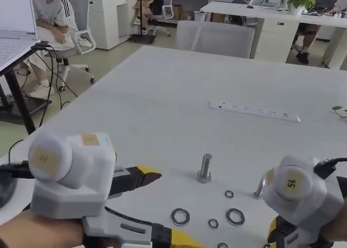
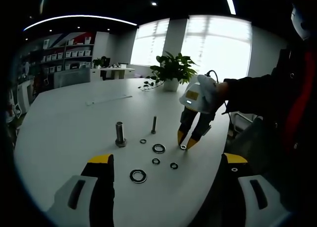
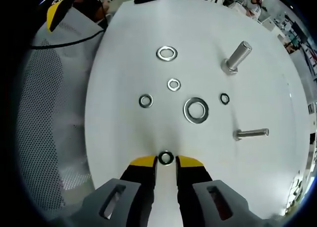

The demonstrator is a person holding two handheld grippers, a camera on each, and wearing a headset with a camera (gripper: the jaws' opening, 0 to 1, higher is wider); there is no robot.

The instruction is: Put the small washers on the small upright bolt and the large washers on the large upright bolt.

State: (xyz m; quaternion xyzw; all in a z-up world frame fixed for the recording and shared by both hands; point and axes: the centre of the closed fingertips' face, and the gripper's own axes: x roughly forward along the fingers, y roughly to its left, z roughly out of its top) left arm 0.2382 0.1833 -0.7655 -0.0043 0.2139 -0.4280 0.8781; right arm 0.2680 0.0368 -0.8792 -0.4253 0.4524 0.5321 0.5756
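Matte white surface. Two steel bolts stand upright, heads down: large bolt, thick and threaded; small bolt, thin, part hidden behind the right gripper in the head view. Flat ring washers lie loose near them, e.g. large washer. Right fingers nearly together, tips flanking a small washer; cannot tell if pinched. Left gripper fingers wide apart. Power strip lies far.

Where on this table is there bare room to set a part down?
Bare: table between large bolt and power strip, and beyond the strip. Crowded: near edge, washers scattered from large bolt to small bolt, right claw shut on one.
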